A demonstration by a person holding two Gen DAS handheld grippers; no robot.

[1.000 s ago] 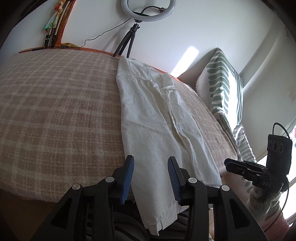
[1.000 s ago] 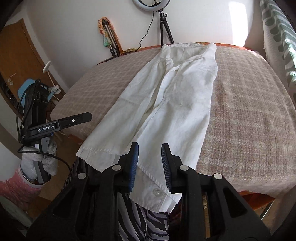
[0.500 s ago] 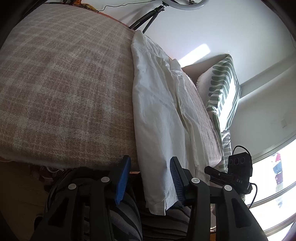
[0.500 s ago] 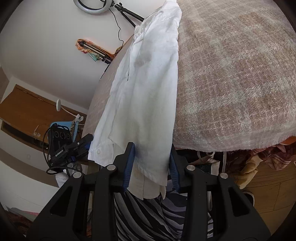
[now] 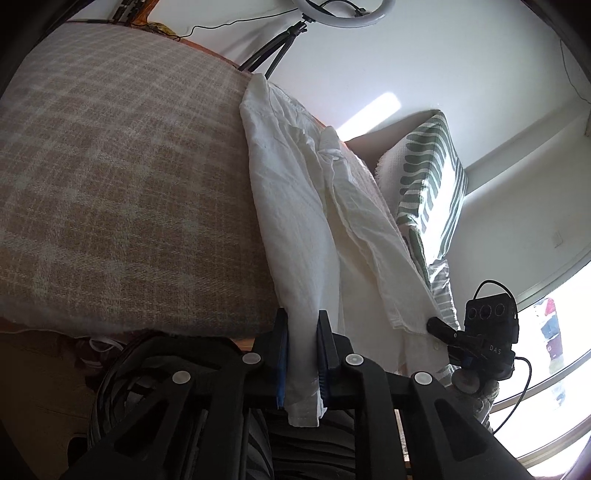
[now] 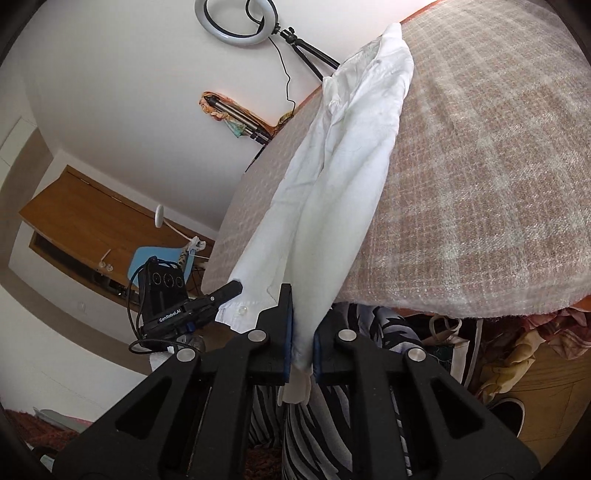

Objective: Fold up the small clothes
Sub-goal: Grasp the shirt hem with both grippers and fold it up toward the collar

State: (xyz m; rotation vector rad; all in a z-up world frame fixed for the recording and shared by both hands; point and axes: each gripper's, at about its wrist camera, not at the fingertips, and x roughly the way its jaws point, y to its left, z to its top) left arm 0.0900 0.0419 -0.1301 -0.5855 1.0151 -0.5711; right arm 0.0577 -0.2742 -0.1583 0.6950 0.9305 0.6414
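Observation:
A white shirt (image 5: 295, 206) lies lengthwise on the checked bed cover (image 5: 110, 184), its lower end hanging over the near edge. My left gripper (image 5: 302, 354) has its jaws closing, and the blue pads press on one bottom corner of the shirt. In the right wrist view the same shirt (image 6: 343, 177) runs down to my right gripper (image 6: 303, 347), whose jaws are also closing and pinch the other bottom corner. Each gripper appears in the other's view: the right gripper (image 5: 441, 328) at the shirt's hem, the left gripper (image 6: 225, 291) beside a button.
A ring light on a tripod (image 5: 295, 22) stands behind the bed. A green-striped pillow (image 5: 428, 173) leans at the right. Zebra-patterned trousers (image 6: 317, 435) show below the grippers. Bags and clothes (image 6: 517, 350) lie under the bed edge; a blue chair (image 6: 155, 258) stands left.
Both grippers dropped to the bed's near edge and rolled. Their jaws, open around the shirt's hem before, now pinch its two bottom corners.

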